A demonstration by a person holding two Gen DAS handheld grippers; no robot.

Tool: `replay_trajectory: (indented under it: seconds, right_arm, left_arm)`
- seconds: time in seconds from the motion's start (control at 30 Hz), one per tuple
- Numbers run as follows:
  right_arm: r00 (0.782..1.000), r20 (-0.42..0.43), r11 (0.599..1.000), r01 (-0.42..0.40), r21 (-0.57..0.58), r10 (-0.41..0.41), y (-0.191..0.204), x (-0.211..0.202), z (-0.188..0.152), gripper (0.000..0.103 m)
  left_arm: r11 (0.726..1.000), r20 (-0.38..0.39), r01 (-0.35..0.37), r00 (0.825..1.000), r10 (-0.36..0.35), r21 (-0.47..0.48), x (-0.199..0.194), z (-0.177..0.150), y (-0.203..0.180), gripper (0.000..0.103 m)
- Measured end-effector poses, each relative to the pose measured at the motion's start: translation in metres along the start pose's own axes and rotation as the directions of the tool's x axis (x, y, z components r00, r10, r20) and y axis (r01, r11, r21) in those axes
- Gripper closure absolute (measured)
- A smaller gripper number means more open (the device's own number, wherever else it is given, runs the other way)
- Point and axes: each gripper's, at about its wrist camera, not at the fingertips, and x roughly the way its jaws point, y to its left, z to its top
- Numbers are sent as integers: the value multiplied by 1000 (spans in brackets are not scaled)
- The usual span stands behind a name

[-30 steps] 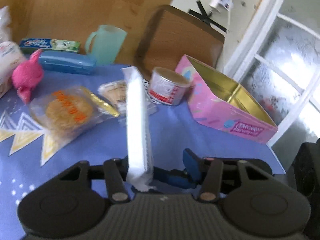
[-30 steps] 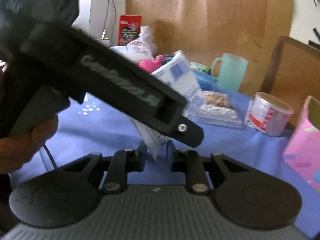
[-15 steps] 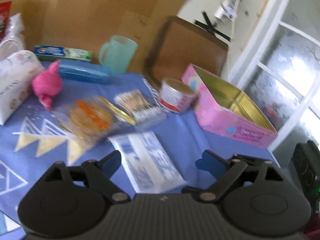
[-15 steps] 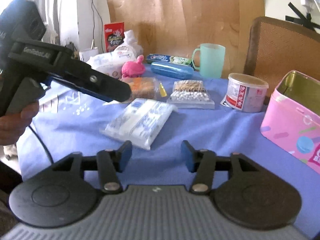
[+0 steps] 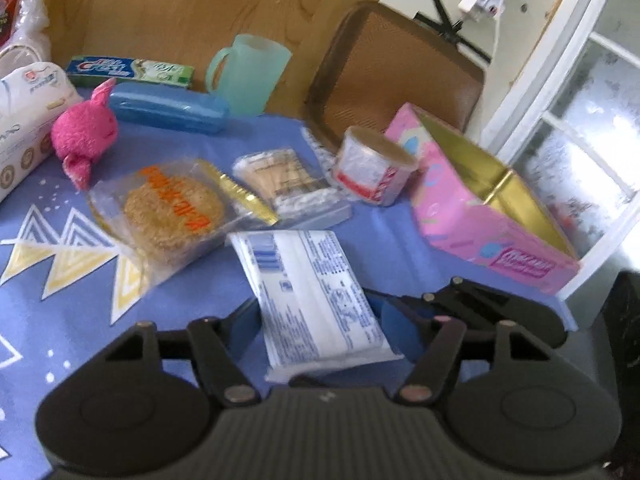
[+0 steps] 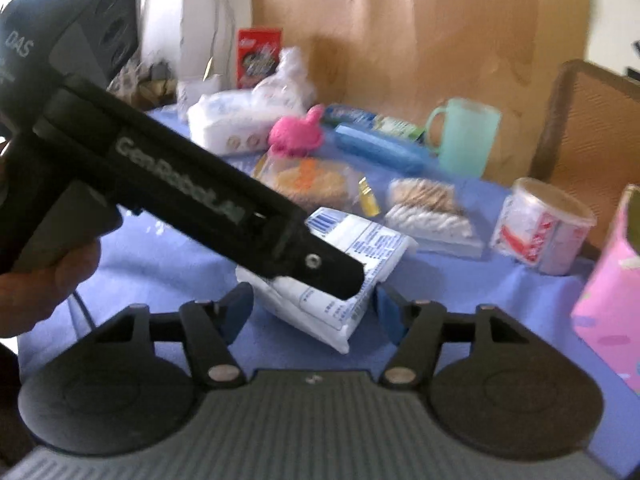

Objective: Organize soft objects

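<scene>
A white tissue pack with blue print (image 5: 316, 296) lies flat on the blue tablecloth (image 5: 380, 232). My left gripper (image 5: 320, 320) is open with its jaws on either side of the pack's near end. My right gripper (image 6: 312, 312) is also open, straddling the same pack (image 6: 360, 248) from another side; the left gripper's body (image 6: 180, 200) crosses over the pack in the right wrist view. A pink plush toy (image 5: 86, 132) and a big white wipes pack (image 5: 24, 120) sit at the far left. An open pink tin box (image 5: 488, 204) stands at the right.
On the cloth are a bagged round cake (image 5: 172, 208), a cotton swab box (image 5: 288, 184), a small can (image 5: 372, 168), a blue case (image 5: 168, 108), a toothpaste box (image 5: 128, 70) and a teal mug (image 5: 248, 76). A brown chair (image 5: 396, 80) stands behind the table.
Both grippers held the pack upright a second ago, then let it drop flat. Both have since moved back in, jaws open, around the pack.
</scene>
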Motion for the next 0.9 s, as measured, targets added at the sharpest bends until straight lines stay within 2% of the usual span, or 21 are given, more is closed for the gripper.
replay_trajectory:
  seconds: [0.07,0.17,0.27,0.4,0.57,0.67,0.8,0.83,0.9]
  right_arm:
    - [998,52,999,34,3,-34,-1,-12,0,37]
    - [984,122,991,130,-19,-126,-1,-28,2,37]
    - [958,181,974,228,-18,-221,-11,-44,5,37]
    - [916,226,943,328,50,-330,-42,-65,9,37]
    - [843,251,880,456,133,-475,-86,-84,7,37]
    - [790,239,825,531,193,-564,-116,-87,1,37]
    - [685,133,692,673,262,-716,-156,-80,-16,37]
    - [679,113,677,673,299,-725,-163,-83,-21,37]
    - [683,112,669,648,365,-722,-167,-93,-30,37]
  left_arm:
    - [1000,18,20,1000,-21,19,-1,6,-9,36]
    - [996,47,36,998,-40,80,0,20,-30,36]
    - [988,62,67,995,-76,141,8,38,-57,36]
    - [965,72,118,988,-139,235,29,62,-98,36]
    - [930,49,190,975,-217,316,65,87,-154,36]
    - [906,53,192,972,-228,376,87,94,-187,32]
    - [914,32,153,984,-178,376,114,87,-203,31]
    - [917,27,153,984,-175,369,116,85,-202,31]
    - [919,27,143,986,-164,366,114,78,-195,31]
